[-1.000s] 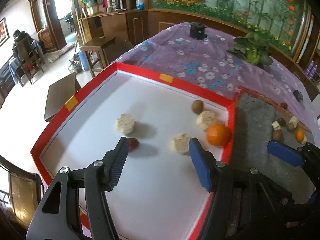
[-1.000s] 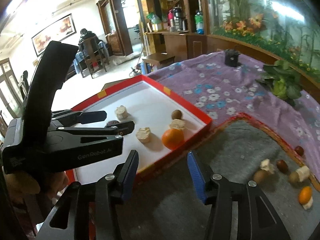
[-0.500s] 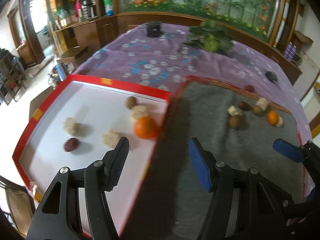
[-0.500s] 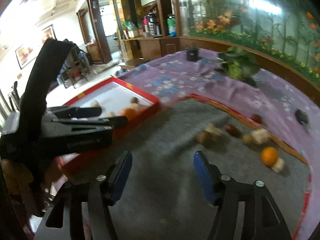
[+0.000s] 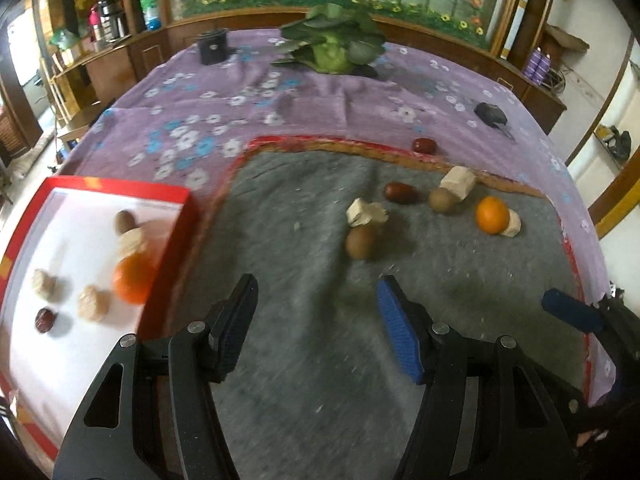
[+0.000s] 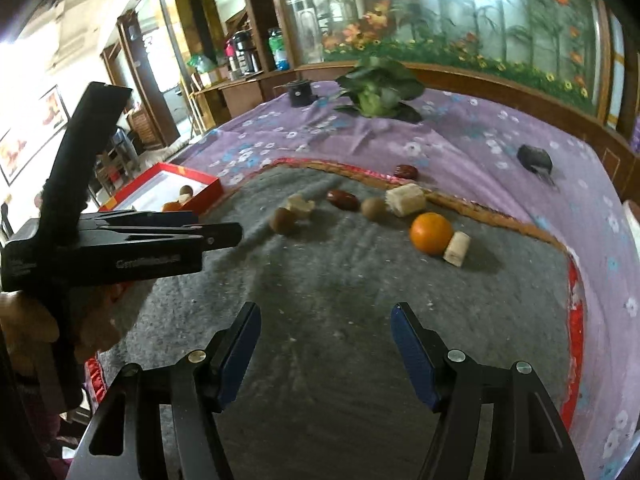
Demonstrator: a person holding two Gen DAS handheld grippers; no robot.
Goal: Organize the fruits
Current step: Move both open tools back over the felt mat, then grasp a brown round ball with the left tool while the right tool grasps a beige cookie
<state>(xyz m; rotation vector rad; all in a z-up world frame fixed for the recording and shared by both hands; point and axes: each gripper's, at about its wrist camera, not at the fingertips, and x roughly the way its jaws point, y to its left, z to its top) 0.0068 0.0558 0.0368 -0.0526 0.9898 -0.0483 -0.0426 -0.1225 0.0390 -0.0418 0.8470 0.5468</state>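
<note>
A red-rimmed white tray point(image 5: 188, 196) at the left holds an orange point(image 5: 134, 278), a kiwi point(image 5: 125, 221), a red date point(image 5: 44, 319) and pale banana pieces point(image 5: 93, 303). On the grey mat point(image 5: 304, 240) lie a kiwi point(image 5: 360, 241), a banana piece point(image 5: 366, 213), a red date point(image 5: 400, 193), another kiwi point(image 5: 442, 200) and an orange point(image 5: 491, 214). One date point(image 5: 424, 145) lies on the mat's far edge. My left gripper point(image 5: 316, 300) is open and empty over the mat. My right gripper point(image 6: 325, 324) is open and empty, near side of the orange point(image 6: 431, 233).
A purple flowered cloth point(image 5: 240, 92) covers the table. A leafy green vegetable point(image 5: 332, 46), a black cup point(image 5: 213, 46) and a small dark object point(image 5: 490, 114) lie on it beyond the mat. The left gripper's body point(image 6: 120, 244) shows at the left of the right wrist view.
Both grippers have swung right, from over the tray to over the grey mat. The loose fruit on the mat is now closer. Both stay open and empty.
</note>
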